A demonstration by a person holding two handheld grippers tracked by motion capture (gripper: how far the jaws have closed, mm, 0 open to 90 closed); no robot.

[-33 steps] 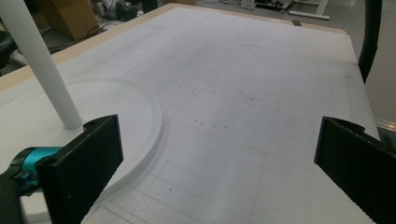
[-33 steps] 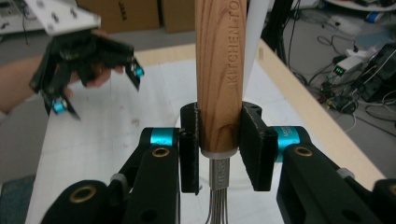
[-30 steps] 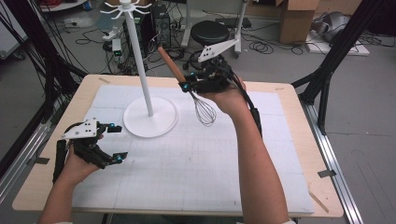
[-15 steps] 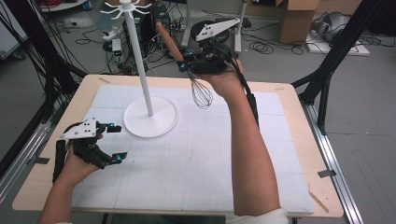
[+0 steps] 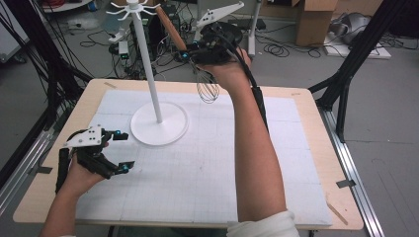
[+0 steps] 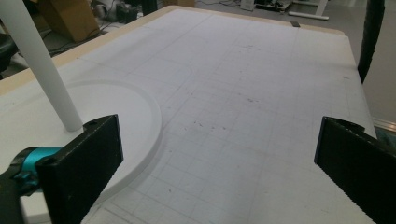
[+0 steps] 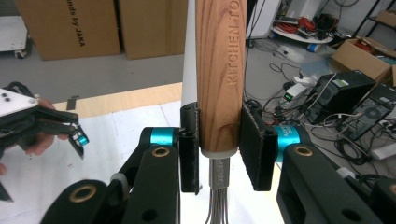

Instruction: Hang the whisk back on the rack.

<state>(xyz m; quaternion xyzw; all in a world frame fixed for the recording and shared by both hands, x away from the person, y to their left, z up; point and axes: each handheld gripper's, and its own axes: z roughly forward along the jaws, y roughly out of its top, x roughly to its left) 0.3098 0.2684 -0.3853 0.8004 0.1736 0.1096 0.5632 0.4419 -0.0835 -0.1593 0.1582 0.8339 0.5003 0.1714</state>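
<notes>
My right gripper [image 5: 190, 53] is raised high over the far side of the table, shut on a whisk's wooden handle [image 5: 170, 28]; its wire loops [image 5: 208, 89] hang below. In the right gripper view the jaws clamp the lower end of the handle [image 7: 219, 70], with the wires [image 7: 217, 205] beneath. A white hanging stand [image 5: 144, 59] with hooks at its top rises from a round base [image 5: 159, 124] just left of the whisk. My left gripper [image 5: 122, 150] rests open near the table's left front, nothing between its jaws; the stand's pole [image 6: 39, 63] and base [image 6: 133, 107] lie just ahead of it.
A white gridded mat [image 5: 197, 163] covers the wooden table [image 5: 306, 106]. Beyond the far edge stand cardboard boxes [image 5: 314, 19], cables and computer gear on the floor. Black frame legs [image 5: 356, 59] flank the table on both sides.
My right gripper has lifted the whisk upward and toward the stand's top, from just above the mat to well above the table. The left gripper has stayed put.
</notes>
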